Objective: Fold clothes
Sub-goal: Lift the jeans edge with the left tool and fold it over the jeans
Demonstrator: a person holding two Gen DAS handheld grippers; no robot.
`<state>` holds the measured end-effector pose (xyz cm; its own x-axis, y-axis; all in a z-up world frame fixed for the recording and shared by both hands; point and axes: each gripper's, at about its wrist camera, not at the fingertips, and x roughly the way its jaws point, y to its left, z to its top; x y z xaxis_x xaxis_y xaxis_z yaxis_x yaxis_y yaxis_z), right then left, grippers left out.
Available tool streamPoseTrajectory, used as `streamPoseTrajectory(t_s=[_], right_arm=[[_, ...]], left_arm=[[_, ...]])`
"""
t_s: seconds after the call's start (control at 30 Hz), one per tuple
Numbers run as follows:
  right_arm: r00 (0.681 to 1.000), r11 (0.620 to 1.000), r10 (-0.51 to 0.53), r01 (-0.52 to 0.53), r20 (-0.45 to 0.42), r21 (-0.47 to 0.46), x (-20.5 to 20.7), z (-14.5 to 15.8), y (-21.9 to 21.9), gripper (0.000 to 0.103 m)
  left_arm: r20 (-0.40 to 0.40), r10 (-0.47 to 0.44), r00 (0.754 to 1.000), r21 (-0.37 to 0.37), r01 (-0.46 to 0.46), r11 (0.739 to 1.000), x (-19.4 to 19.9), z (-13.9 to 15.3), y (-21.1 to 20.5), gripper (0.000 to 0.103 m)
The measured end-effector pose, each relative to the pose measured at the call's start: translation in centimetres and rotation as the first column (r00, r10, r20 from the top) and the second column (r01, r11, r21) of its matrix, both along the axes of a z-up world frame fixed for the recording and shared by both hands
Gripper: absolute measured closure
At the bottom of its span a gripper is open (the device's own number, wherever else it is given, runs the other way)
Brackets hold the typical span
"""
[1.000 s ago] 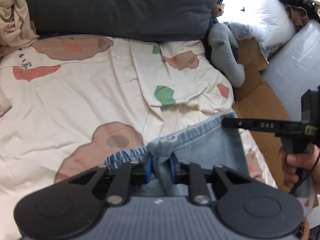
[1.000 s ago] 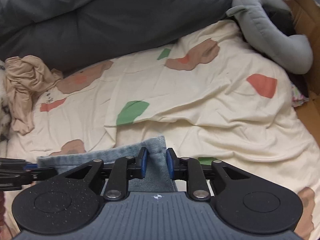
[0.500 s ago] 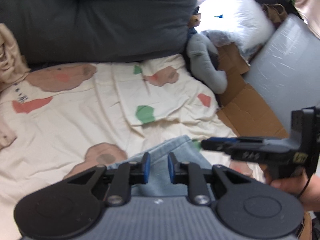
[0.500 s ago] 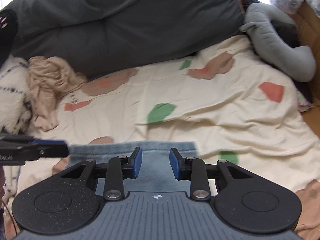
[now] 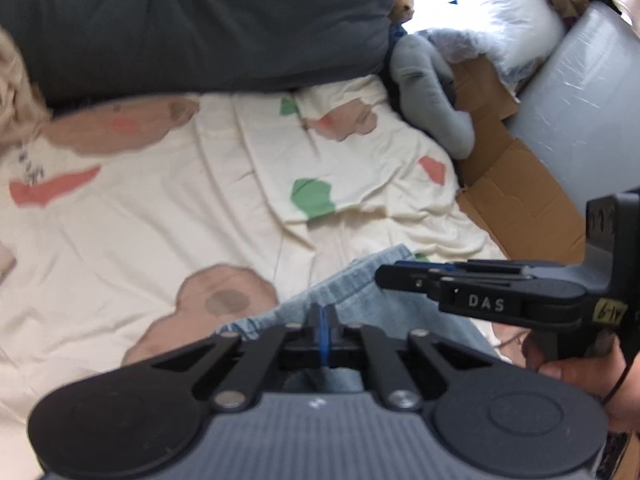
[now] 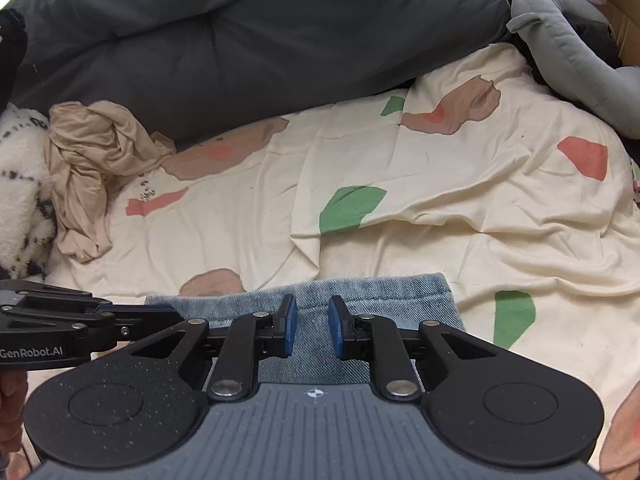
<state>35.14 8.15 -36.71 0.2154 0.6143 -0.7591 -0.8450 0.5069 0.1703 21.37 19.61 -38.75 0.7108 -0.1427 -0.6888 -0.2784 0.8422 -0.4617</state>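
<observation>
Hovering over folded jeans [image 6: 352, 300], left gripper [image 5: 322, 322] closed, right gripper [image 6: 311, 330] parted.

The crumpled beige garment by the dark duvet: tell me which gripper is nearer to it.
Left. The left gripper reaches in on the beige garment's side of the denim; the right gripper sits farther over, above the denim's middle.

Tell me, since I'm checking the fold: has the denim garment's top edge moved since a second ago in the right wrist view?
Yes. The denim garment was bunched between the right gripper's pads; now it lies flat and wider, its corner nearer the green patch.
</observation>
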Motion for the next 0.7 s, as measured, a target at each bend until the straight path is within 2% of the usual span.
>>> streamPoseTrajectory(t_s=[0.2, 0.33, 0.5, 0.7], right_arm=[[1.000, 0.999, 0.003, -0.003, -0.012, -0.033, -0.2, -2.2, 0.9, 0.078], [0.999, 1.000, -0.017, 0.017, -0.033, -0.017, 0.1, -2.7, 0.9, 0.079], [1.000, 0.999, 0.004, -0.003, 0.023, -0.038, -0.6, -2.8, 1.6, 0.078], [1.000, 1.000, -0.022, 0.022, -0.001, -0.022, -0.4, -2.7, 1.4, 0.077]], left_arm=[[-0.040, -0.004, 0.999, 0.003, 0.004, 1.000, 0.3, -1.7, 0.2, 0.100], [-0.046, -0.006, 0.999, -0.004, 0.006, 1.000, 0.4, -2.4, 0.4, 0.100], [-0.056, -0.006, 0.998, 0.009, 0.007, 1.000, 0.7, -2.8, 0.4, 0.100], [-0.069, 0.004, 0.998, 0.022, -0.003, 1.000, 0.9, -2.3, 0.1, 0.100]])
